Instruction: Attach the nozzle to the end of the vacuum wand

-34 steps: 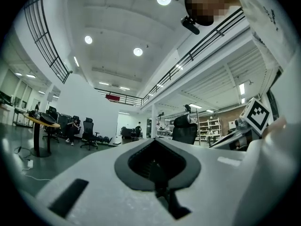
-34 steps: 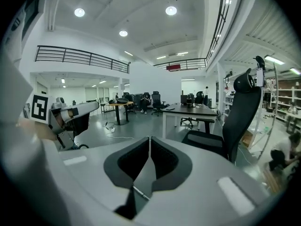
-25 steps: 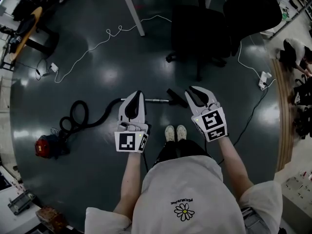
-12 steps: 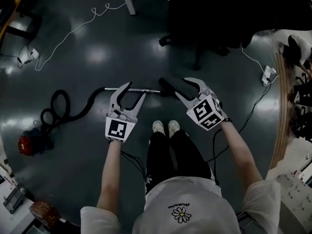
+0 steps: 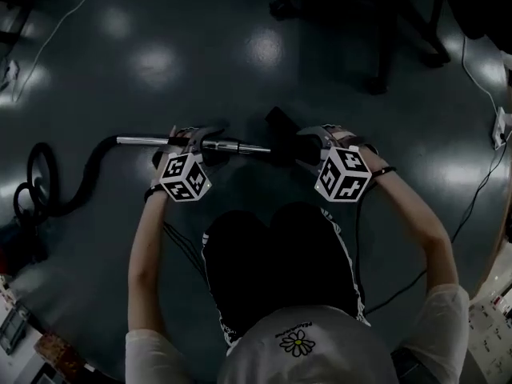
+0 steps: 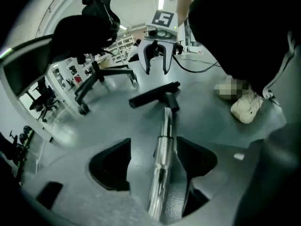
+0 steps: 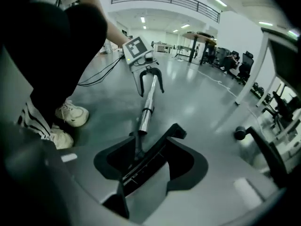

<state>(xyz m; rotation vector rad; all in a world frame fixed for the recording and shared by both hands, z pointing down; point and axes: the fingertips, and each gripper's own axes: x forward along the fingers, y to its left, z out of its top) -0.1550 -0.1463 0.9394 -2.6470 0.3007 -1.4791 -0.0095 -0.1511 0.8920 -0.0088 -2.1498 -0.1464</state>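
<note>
Opening jaws on both — left tool straddles wand, right tool straddles nozzle.

One wand, one nozzle, two shoes, two tongs: left tongs, right tongs

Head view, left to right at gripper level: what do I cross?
Hose → left gripper, jaws opening around the wand → nozzle → right gripper, jaws opening around the nozzle.

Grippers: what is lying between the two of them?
The vacuum wand, seen in the head view. It runs from between the opening jaws of the left gripper to the nozzle between the opening jaws of the right gripper.
</note>
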